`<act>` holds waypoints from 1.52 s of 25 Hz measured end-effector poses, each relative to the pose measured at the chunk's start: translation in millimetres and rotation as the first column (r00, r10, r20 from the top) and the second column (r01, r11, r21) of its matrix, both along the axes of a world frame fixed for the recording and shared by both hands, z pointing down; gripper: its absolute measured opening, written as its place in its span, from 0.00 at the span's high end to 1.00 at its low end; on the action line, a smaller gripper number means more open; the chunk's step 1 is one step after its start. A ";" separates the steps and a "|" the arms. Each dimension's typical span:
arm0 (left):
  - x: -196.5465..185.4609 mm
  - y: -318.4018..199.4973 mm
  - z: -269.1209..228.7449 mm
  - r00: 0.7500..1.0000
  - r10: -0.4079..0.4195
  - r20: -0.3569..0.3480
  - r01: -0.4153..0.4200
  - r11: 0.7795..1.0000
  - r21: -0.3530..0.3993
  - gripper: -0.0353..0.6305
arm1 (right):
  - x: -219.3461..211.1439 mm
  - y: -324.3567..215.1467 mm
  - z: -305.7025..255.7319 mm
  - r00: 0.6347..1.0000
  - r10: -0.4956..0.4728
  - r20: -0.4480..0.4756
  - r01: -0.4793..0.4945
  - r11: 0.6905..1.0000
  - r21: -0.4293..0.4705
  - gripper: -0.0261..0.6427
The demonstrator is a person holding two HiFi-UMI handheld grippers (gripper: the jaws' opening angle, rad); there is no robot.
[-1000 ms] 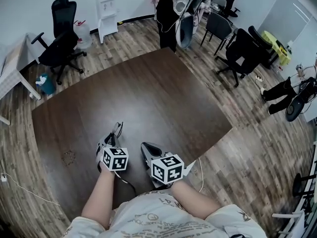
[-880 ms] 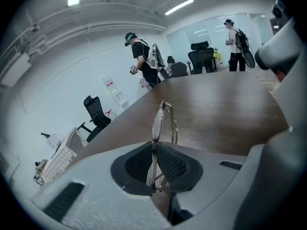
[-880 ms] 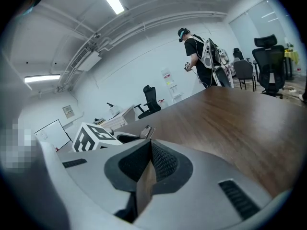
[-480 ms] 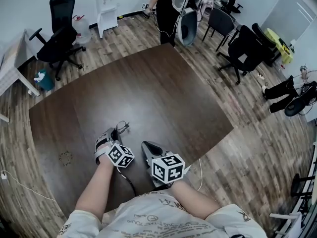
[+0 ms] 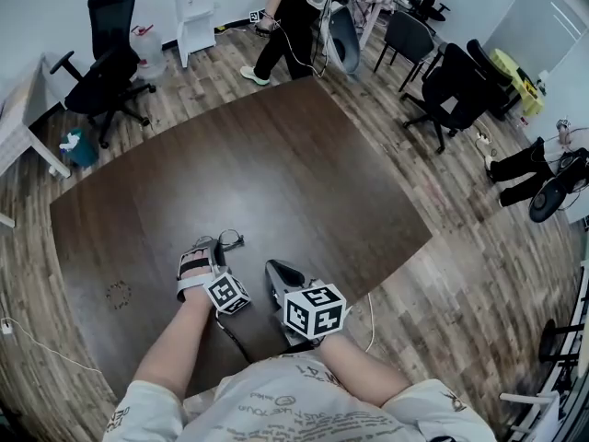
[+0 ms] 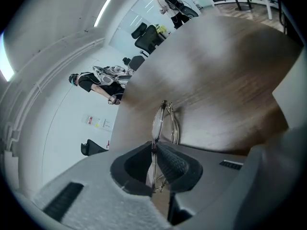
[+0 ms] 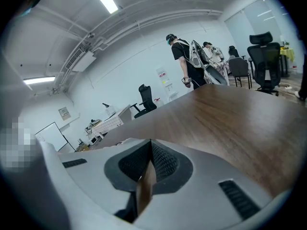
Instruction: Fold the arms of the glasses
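Two tongs show in the head view, both over the near end of the dark tabletop [image 5: 276, 155]. The left tongs [image 5: 214, 247] sit left of the tabletop's middle line, with the glasses [image 5: 231, 239] sticking out at their tips, thin-framed and small here. The right tongs [image 5: 274, 270] are just beside them, closer to the tabletop's near edge, and nothing shows at their tips. Past the tabletop's far edge a person [image 5: 285, 17] stands on the wooden floor [image 5: 479, 274], and a black chair [image 5: 106, 53] stands off the far left corner.

Seen from the left tongs view, the left tongs [image 6: 154, 152] are clamped on the glasses [image 6: 159, 121]. The dark ribbed pads pinch the frame, and it runs on edge between them. One round lens and a second wire loop close beside it reach out past the tips, over the tabletop [image 6: 230, 71]. Whether the frame touches the wood I cannot tell, nor how the arms lie. The person [image 6: 98, 83] stands beyond the tabletop's far edge.

From the right tongs view, the right tongs [image 7: 149, 152] are closed together with nothing between the pads. Only a thin slit shows between them. They point out across the bare tabletop [image 7: 230, 123], slightly above it. The person [image 7: 184, 61] and the chair [image 7: 146, 99] stand beyond its far edge.
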State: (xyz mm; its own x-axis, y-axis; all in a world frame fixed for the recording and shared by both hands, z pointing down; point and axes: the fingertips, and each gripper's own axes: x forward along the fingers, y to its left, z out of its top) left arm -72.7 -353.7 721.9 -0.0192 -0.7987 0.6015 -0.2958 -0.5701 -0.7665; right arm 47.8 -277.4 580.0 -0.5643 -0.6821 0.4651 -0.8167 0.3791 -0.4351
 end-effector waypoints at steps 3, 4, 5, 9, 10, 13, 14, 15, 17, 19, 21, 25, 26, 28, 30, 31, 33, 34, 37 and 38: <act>-4.4 1.3 7.3 1.000 -0.013 0.022 0.013 1.000 0.005 0.89 | 1.5 -0.1 0.5 1.000 0.006 -0.001 -0.006 1.000 0.000 0.94; -4.4 2.0 9.0 1.000 -0.011 0.028 0.011 1.000 0.010 0.89 | 2.5 0.0 0.7 1.000 0.008 -0.001 -0.008 1.000 0.000 0.94; -3.5 2.9 10.8 0.999 -0.007 0.031 0.007 1.000 0.013 0.89 | 3.8 0.4 1.0 1.000 0.010 -0.001 -0.010 1.000 0.000 0.94; -2.1 3.9 13.5 0.999 0.016 0.048 -0.017 0.999 0.029 0.89 | 6.1 1.8 2.7 1.000 0.017 0.005 -0.017 1.000 -0.009 0.94; -2.8 3.2 11.8 0.998 0.019 0.059 -0.021 0.999 0.034 0.89 | 6.4 2.1 3.0 1.000 0.018 0.006 -0.018 1.000 -0.012 0.94; -0.3 2.2 9.0 0.999 0.018 0.039 -0.019 0.999 0.031 0.88 | 7.7 3.7 2.3 1.000 0.018 0.008 -0.018 1.000 -0.010 0.94; -0.2 1.9 8.8 1.000 0.013 0.029 -0.014 1.000 0.028 0.86 | 7.9 4.0 1.8 1.000 0.019 0.008 -0.018 1.000 -0.009 0.94; -1.0 1.3 7.9 1.000 0.008 0.024 -0.009 1.000 0.028 0.84 | 7.8 4.3 1.4 1.000 0.019 0.008 -0.019 1.000 -0.008 0.94; -0.6 1.6 5.5 1.000 0.007 0.010 -0.008 1.000 0.027 0.81 | 6.3 5.2 0.1 1.000 0.018 0.010 -0.018 1.000 -0.008 0.94; 0.6 4.3 3.3 1.000 0.003 -0.017 -0.003 1.000 0.020 0.77 | 3.5 6.4 -3.2 1.000 0.014 0.017 -0.014 1.000 -0.005 0.94; 0.1 6.9 -3.0 0.999 -0.013 -0.036 0.013 1.000 0.020 0.76 | 0.2 6.7 -8.3 1.000 0.006 0.024 -0.007 1.000 0.005 0.94; -1.6 15.4 -23.1 0.991 -0.064 -0.121 0.068 0.997 0.034 0.76 | -7.2 8.3 -17.7 0.999 -0.005 0.036 0.004 1.000 0.031 0.94; -3.3 18.3 -31.9 0.984 -0.081 -0.157 0.088 0.995 0.043 0.76 | -10.3 9.5 -20.6 0.999 -0.008 0.040 0.007 0.999 0.040 0.94; -8.6 23.8 -53.1 0.966 -0.116 -0.231 0.134 0.989 0.063 0.80 | -18.9 12.2 -27.2 0.998 -0.022 0.050 0.019 0.998 0.062 0.94; -13.2 31.4 -74.3 0.943 -0.145 -0.301 0.176 0.981 0.080 0.84 | -29.1 16.3 -34.2 0.997 -0.043 0.070 0.037 0.996 0.083 0.94; -14.9 36.4 -84.1 0.928 -0.158 -0.338 0.196 0.977 0.082 0.86 | -34.0 18.8 -37.7 0.996 -0.051 0.080 0.044 0.995 0.094 0.94; -18.9 46.9 -103.2 0.885 -0.191 -0.424 0.243 0.967 0.071 0.89 | -42.6 22.6 -45.3 0.994 -0.060 0.093 0.048 0.992 0.119 0.94; -21.9 52.0 -113.0 0.857 -0.212 -0.469 0.270 0.961 0.059 0.90 | -46.6 23.6 -49.9 0.993 -0.062 0.099 0.048 0.990 0.134 0.94; -31.8 70.4 -144.5 0.746 -0.267 -0.610 0.342 0.940 0.006 0.93 | -58.1 27.4 -65.4 0.992 -0.064 0.105 0.043 0.982 0.187 0.94; -33.7 77.3 -156.2 0.703 -0.276 -0.655 0.357 0.934 -0.010 0.93 | -61.5 29.4 -70.6 0.993 -0.062 0.103 0.040 0.978 0.204 0.94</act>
